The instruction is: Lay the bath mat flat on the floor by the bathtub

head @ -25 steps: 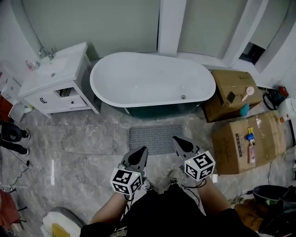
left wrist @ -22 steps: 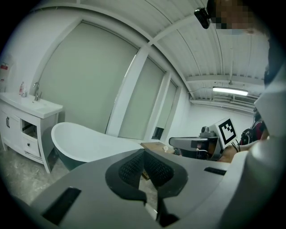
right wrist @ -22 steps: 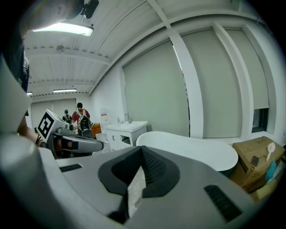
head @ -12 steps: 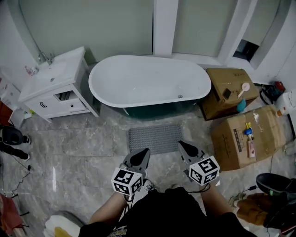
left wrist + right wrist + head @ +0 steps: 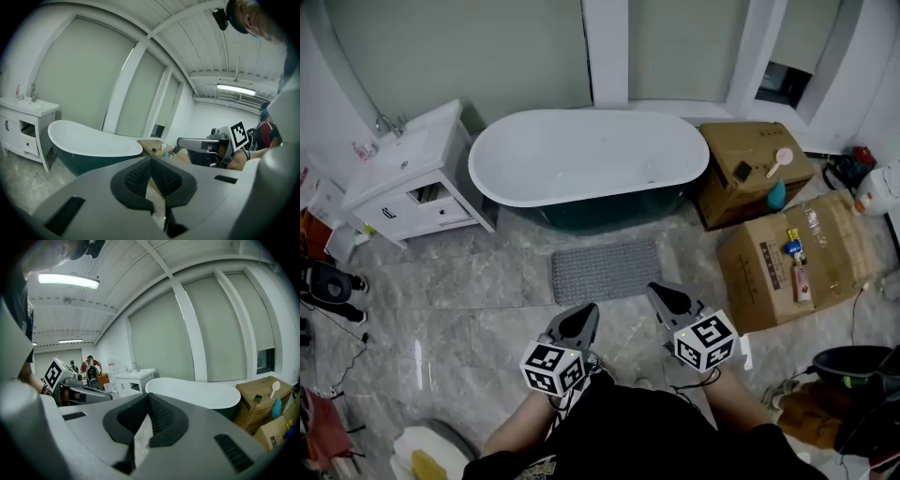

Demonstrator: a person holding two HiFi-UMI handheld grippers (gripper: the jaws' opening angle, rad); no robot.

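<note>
A grey bath mat (image 5: 606,272) lies flat on the marble floor just in front of the white bathtub (image 5: 586,159). My left gripper (image 5: 578,319) is held level near my body, below the mat's near edge, jaws shut with nothing in them. To its right, my right gripper (image 5: 659,297) is also shut and empty, close to the mat's near right corner but above the floor. In the left gripper view the bathtub (image 5: 89,140) shows at left and the right gripper (image 5: 206,145) at right. The right gripper view shows the tub (image 5: 197,392) at centre.
A white vanity with sink (image 5: 408,178) stands left of the tub. Two cardboard boxes (image 5: 750,173) (image 5: 797,258) sit to the right, with small items on top. Cables and a dark bin (image 5: 853,366) lie at far right. People (image 5: 89,366) stand in the distance.
The head view has shifted, so tub and mat sit slightly further left and lower in the picture. Both grippers stay shut and held in much the same place near my body.
</note>
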